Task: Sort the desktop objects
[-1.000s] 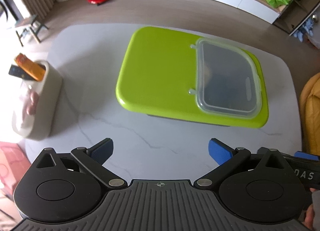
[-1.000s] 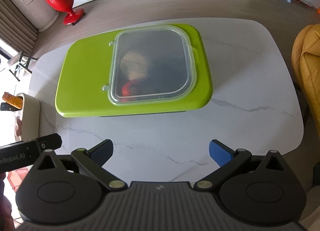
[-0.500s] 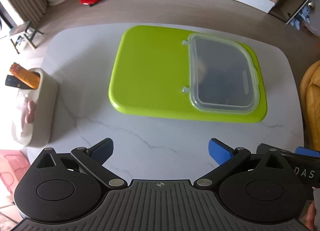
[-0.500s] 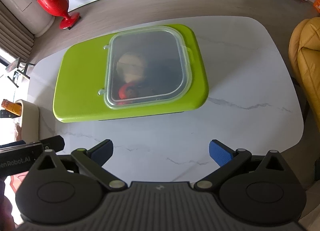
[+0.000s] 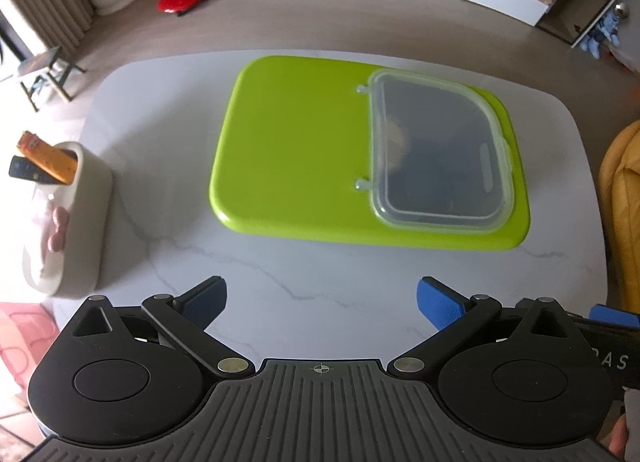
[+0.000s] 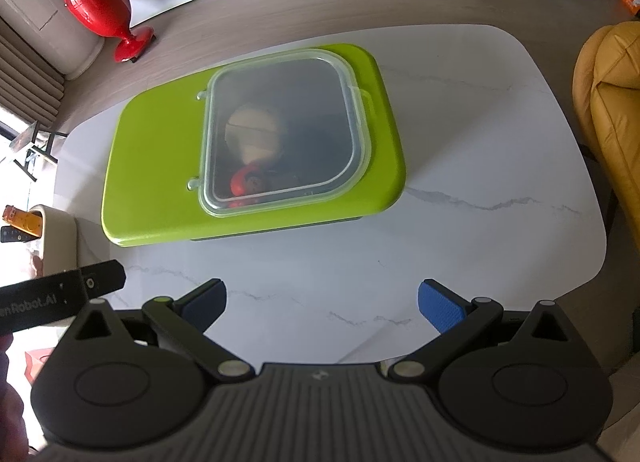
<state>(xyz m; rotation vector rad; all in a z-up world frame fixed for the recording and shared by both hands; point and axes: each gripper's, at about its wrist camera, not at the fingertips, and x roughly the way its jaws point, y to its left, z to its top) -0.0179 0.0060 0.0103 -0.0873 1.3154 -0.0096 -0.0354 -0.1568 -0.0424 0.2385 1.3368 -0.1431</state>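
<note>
Two claws, both mine, hang above the white marble-look table [image 5: 304,262]. From the left wrist, my left claw [image 5: 320,300] is spread wide and empty; the lime-green plastic storage box [image 5: 296,149] sits mid-table, its clear hinged lid [image 5: 440,153] closed at the right end, and a cream ceramic holder [image 5: 76,221] stands well apart to the left. From the right wrist, my right claw [image 6: 322,302] is likewise apart, holding nothing. The lid looks light, thin and slippery; I'd pinch its tab [image 6: 366,99].

Lime-green storage box [image 6: 160,165] flat mid-table, clear hinged lid [image 6: 284,129] closed, round tan and red items blurred beneath
</note>
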